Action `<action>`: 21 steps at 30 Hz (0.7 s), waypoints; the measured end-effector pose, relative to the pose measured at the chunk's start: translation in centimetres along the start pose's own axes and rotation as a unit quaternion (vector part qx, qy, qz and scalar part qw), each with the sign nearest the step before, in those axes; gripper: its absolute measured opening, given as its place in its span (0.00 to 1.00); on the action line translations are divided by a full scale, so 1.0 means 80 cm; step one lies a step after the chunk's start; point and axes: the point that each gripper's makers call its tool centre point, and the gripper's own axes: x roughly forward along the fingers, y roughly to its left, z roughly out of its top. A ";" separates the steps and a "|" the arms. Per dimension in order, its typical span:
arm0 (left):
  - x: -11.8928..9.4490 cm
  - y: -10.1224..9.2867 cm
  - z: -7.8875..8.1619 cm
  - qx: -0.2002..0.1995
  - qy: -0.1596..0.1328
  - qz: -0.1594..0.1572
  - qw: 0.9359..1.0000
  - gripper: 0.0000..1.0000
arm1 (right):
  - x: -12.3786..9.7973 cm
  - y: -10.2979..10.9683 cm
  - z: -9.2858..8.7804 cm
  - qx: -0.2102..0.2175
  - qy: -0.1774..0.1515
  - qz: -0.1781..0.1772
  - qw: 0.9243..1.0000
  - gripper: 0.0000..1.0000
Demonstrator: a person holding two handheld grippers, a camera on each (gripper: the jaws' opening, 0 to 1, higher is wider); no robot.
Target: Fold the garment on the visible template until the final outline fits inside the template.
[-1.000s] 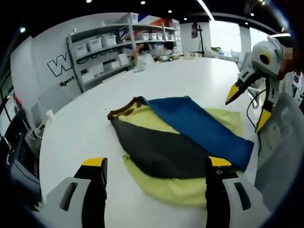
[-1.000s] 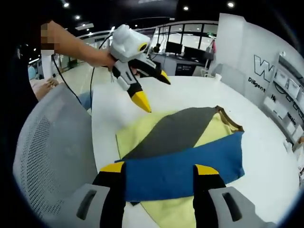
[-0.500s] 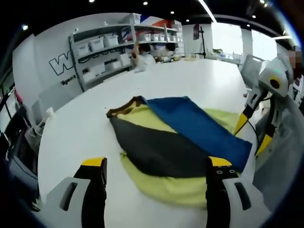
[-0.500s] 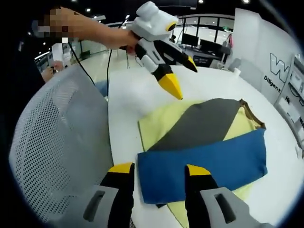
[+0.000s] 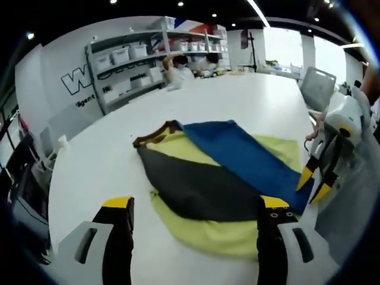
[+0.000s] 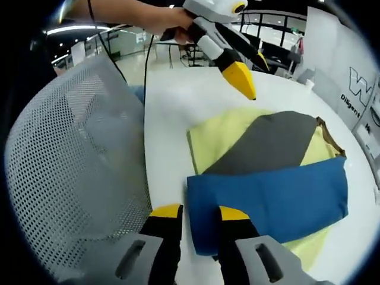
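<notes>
Right tool (image 6: 199, 212), parted, straddles the garment (image 6: 270, 199) blue hem; pinch every layer. Left tool (image 5: 193, 205) unclenched, hovering.

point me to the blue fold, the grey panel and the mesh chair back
blue fold (image 6: 279, 202), right gripper view, middle of the blue layer
grey panel (image 5: 196, 190), left gripper view, centre of the dark fabric
mesh chair back (image 6: 71, 172), right gripper view, middle of the perforated mesh

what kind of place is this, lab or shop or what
Probably a lab or open-plan workspace: a large white table, wall shelves of storage bins, desks with monitors, and a mesh office chair.
</notes>
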 end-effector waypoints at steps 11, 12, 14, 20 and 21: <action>0.007 -0.007 0.010 0.008 -0.005 -0.009 1.000 0.90 | -0.004 -0.011 -0.001 0.006 0.011 -0.011 1.000 0.00; 0.008 -0.008 0.011 0.009 -0.006 -0.010 1.000 0.90 | -0.006 -0.011 0.000 0.007 0.011 -0.011 1.000 0.00; 0.008 -0.010 0.012 0.011 -0.006 -0.011 1.000 0.90 | -0.011 -0.012 0.003 0.005 0.008 -0.012 1.000 0.00; 0.008 -0.013 0.007 0.013 -0.003 -0.014 1.000 0.89 | -0.034 -0.029 0.018 0.034 -0.019 -0.030 0.999 0.00; 0.008 -0.014 0.006 0.011 -0.002 -0.014 1.000 0.89 | -0.035 -0.030 0.019 0.037 -0.021 -0.031 0.999 0.00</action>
